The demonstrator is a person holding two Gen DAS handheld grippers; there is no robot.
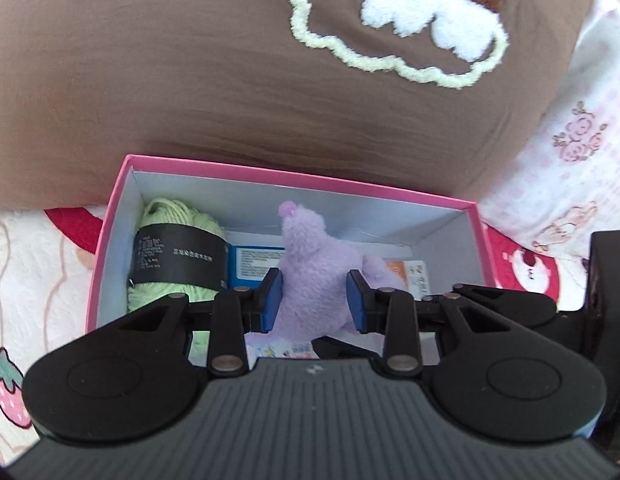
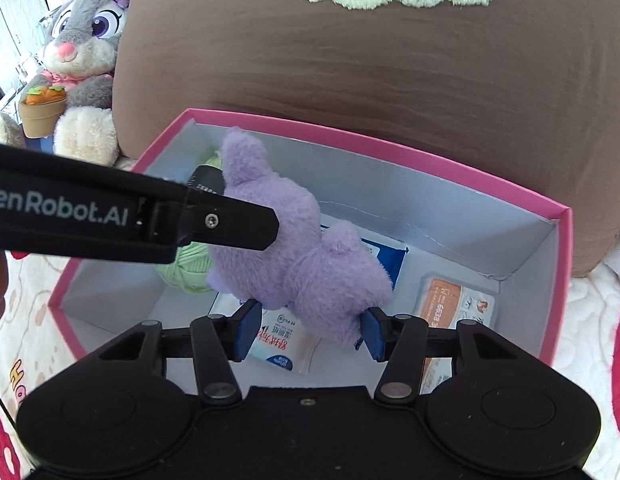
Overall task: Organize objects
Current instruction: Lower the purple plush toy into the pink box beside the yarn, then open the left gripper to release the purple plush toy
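A purple plush toy (image 1: 316,264) hangs over the open pink box (image 1: 110,216), and both grippers hold it. My left gripper (image 1: 314,300) is shut on one end, its blue pads pressed into the fur. My right gripper (image 2: 310,330) is shut on the toy's other end (image 2: 330,280). The left gripper's black finger (image 2: 230,228) reaches in from the left in the right wrist view and presses the toy's side. Inside the box lie a green yarn ball (image 1: 170,248) with a black band, a blue packet (image 2: 384,254), an orange packet (image 2: 450,304) and a white tissue pack (image 2: 278,340).
A big brown cushion (image 1: 190,60) with a fluffy cloud patch stands right behind the box. A grey rabbit plush (image 2: 82,40) with a carrot pot sits at the far left. The box rests on a white quilted blanket (image 1: 38,272) with red and strawberry prints.
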